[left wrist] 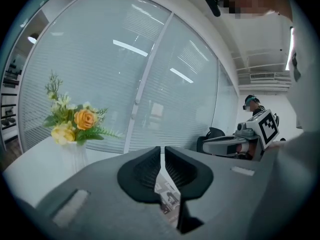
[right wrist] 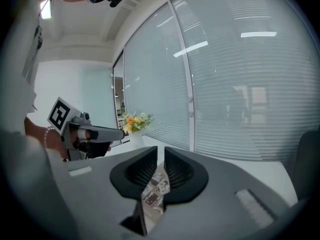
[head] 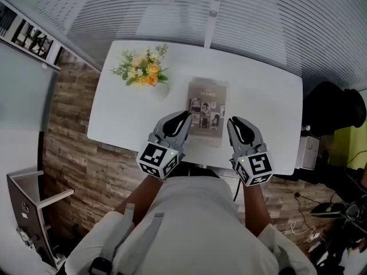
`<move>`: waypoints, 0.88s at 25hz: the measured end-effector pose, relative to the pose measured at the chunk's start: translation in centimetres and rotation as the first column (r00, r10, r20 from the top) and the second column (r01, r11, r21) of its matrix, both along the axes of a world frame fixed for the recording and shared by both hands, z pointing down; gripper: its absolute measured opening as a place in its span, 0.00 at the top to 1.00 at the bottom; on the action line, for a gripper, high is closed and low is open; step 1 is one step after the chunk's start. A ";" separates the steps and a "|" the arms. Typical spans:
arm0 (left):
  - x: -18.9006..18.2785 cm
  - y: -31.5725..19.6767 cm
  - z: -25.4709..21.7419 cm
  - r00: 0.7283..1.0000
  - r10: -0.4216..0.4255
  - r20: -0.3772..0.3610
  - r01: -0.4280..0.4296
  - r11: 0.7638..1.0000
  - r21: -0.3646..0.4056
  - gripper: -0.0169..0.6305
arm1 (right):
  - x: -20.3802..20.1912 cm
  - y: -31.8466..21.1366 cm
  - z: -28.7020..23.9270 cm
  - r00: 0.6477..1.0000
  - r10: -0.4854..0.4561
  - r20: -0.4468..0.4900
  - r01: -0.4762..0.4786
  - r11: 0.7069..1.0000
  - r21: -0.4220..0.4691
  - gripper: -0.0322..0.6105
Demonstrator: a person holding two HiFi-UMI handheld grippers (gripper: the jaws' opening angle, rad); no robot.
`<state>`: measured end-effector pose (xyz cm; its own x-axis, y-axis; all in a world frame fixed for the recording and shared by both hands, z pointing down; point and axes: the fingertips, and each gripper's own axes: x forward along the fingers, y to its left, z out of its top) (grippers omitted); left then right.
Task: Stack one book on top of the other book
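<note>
Book [head: 206, 112] flat at centre of table [head: 269, 96], cover up; flowers [head: 143, 70] at its 10 o'clock. Left gripper [head: 182, 118] and right gripper [head: 235, 122] held above the near edge, at book's 7 and 5 o'clock. Both pairs of jaws clenched to a slit, grasping nothing.
</note>
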<state>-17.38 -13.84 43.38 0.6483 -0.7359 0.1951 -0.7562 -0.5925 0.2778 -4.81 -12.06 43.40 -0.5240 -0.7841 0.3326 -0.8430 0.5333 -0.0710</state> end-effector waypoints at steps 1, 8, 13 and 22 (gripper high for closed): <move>0.1 0.0 -0.6 1.000 0.001 -0.003 -0.001 1.000 0.011 0.93 | -0.1 0.0 -0.6 1.000 -0.006 -0.002 0.006 1.000 0.007 0.88; 0.0 0.3 -4.8 1.000 0.004 -0.031 -0.001 0.997 0.073 0.95 | -0.8 0.1 -5.1 0.999 -0.038 0.000 0.038 0.997 0.066 0.89; 0.2 0.6 -6.7 0.999 0.012 -0.040 -0.009 0.996 0.085 0.96 | -1.4 0.4 -8.2 0.998 -0.063 -0.029 0.066 0.991 0.116 0.90; 0.3 1.3 -10.6 0.999 0.025 -0.030 -0.020 0.987 0.159 0.96 | -1.9 1.1 -12.5 0.996 -0.078 -0.040 0.084 0.981 0.176 0.90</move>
